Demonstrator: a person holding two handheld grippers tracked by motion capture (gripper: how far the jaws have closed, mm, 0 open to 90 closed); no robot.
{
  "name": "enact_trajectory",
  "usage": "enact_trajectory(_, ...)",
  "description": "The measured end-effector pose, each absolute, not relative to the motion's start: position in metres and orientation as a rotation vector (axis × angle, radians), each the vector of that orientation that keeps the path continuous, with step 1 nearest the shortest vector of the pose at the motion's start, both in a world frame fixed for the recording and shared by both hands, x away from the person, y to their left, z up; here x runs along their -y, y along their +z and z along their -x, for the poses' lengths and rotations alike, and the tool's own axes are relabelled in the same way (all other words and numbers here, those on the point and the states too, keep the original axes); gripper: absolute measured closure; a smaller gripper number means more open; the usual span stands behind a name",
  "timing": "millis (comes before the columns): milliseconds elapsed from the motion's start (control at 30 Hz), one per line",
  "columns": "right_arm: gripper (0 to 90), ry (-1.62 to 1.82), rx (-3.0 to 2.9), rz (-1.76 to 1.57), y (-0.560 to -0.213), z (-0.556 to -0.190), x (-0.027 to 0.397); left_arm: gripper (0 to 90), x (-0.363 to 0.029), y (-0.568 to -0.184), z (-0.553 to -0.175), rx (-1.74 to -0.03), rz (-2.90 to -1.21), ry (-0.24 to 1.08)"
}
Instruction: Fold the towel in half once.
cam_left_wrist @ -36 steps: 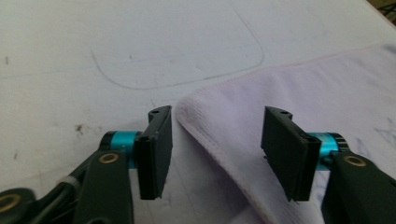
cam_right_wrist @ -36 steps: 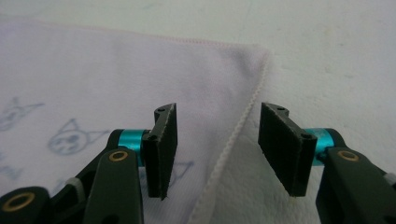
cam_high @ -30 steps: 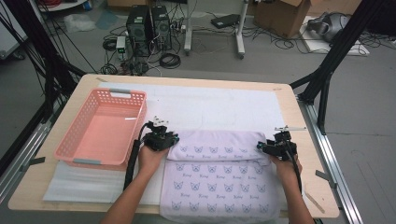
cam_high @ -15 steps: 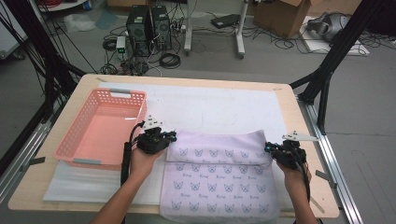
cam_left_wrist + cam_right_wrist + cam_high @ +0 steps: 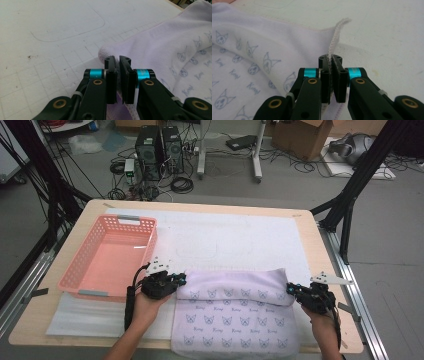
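A lilac towel [image 5: 235, 320] printed with small cat faces lies on the white mat [image 5: 225, 235], and its far part is folded back over the rest. My left gripper [image 5: 182, 279] is shut on the fold's left end; in the left gripper view the jaws [image 5: 117, 60] pinch the towel [image 5: 160, 50] at its edge. At the right end my right gripper [image 5: 291, 289] is shut on the hem. The right gripper view shows the stitched hem rising from between the jaws [image 5: 330, 58], with the towel [image 5: 262, 50] spreading to the left.
A pink plastic basket [image 5: 107, 260] stands empty on the table's left half, just left of my left hand. The wooden table [image 5: 312, 240] has metal rails along both sides. Beyond it are computers, cables and frame legs on the floor.
Both hands have drawn toward the person's side and slightly apart, carrying the towel's far edge with them. The folded band now lies nearer and stretches wider.
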State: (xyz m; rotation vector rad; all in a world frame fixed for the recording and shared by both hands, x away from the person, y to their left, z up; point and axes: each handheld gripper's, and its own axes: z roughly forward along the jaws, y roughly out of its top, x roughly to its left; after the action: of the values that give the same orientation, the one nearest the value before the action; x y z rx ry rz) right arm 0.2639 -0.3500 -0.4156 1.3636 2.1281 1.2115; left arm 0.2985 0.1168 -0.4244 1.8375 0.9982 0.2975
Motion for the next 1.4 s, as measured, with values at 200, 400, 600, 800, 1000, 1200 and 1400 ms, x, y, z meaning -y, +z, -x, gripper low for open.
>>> enact_trajectory(200, 85.9, 1.230, -2.151, -1.322, -0.413, -0.248, 0.350, 84.0, -0.122, -0.419, -0.281, -0.961, -1.825, 0.284)
enact_trajectory(400, 85.9, 1.296, -2.195, -1.283, -0.415, -0.238, 0.356, 83.8, -0.129, -0.422, -0.269, -0.960, -1.837, 0.269)
enact_trajectory(600, 86.1, 1.231, -2.282, -1.247, -0.422, -0.230, 0.357, 84.0, -0.128, -0.428, -0.259, -0.950, -1.882, 0.257)
enact_trajectory(800, 86.2, 1.200, -2.341, -1.229, -0.427, -0.217, 0.361, 84.1, -0.133, -0.429, -0.244, -0.927, -1.895, 0.236)
enact_trajectory(1000, 85.3, 1.206, -2.420, -1.200, -0.428, -0.208, 0.363, 84.1, -0.133, -0.431, -0.231, -0.891, -1.922, 0.228)
enact_trajectory(1200, 72.1, 1.219, -2.391, -1.236, -0.430, -0.210, 0.369, 64.5, -0.134, -0.434, -0.238, -0.921, -1.906, 0.235)
enact_trajectory(1400, 71.0, 1.235, -2.168, -1.316, -0.422, -0.214, 0.385, 50.9, -0.140, -0.430, -0.255, -0.937, -1.835, 0.286)
